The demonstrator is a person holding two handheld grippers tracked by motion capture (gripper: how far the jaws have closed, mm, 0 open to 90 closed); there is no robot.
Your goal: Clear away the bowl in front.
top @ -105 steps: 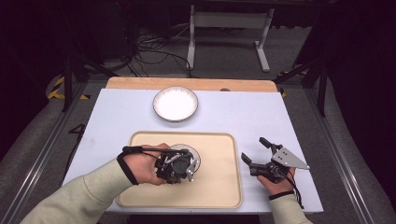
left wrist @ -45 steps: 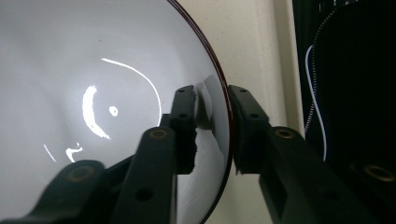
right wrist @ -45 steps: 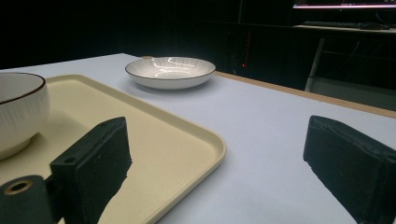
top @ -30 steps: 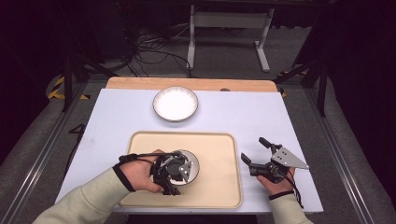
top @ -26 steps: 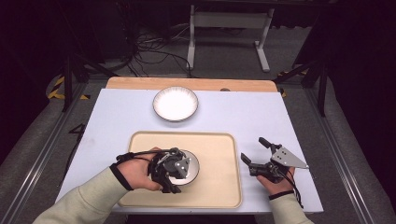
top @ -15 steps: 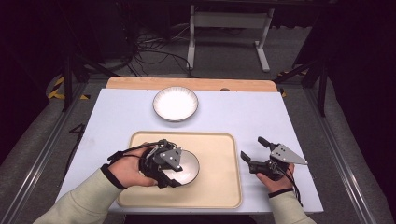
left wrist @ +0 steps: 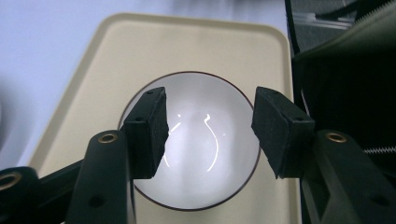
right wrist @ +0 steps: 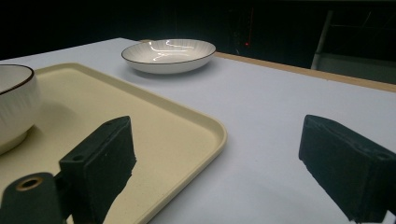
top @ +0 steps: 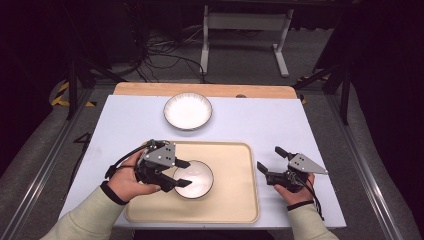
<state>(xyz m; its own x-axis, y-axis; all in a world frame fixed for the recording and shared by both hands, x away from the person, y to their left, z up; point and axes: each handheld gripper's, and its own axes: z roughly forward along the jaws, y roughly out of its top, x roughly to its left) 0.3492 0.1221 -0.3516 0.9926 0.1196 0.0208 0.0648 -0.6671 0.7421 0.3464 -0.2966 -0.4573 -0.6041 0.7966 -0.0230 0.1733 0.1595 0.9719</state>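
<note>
On tray [top: 235, 200]: bowl [top: 194, 179], set down — left gripper [top: 181, 173] just opening, jaws apart above it, nothing clamped. Right gripper [top: 270, 164] parted, idle beside tray. Plate [top: 188, 111] beyond — not yet handled.

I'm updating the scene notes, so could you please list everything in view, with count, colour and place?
Bowl: one, white with dark rim, on the tray, left of its middle.
Plate: one, white with dark rim, on the table beyond the tray.
Tray: one, cream, near edge of the table.
Table: one, pale blue top, wooden strip along the far edge.
Left gripper: one, black, over the bowl's left side, jaws just been opening, nothing gripped.
Right gripper: one, black, right of the tray, jaws open, empty.
</note>
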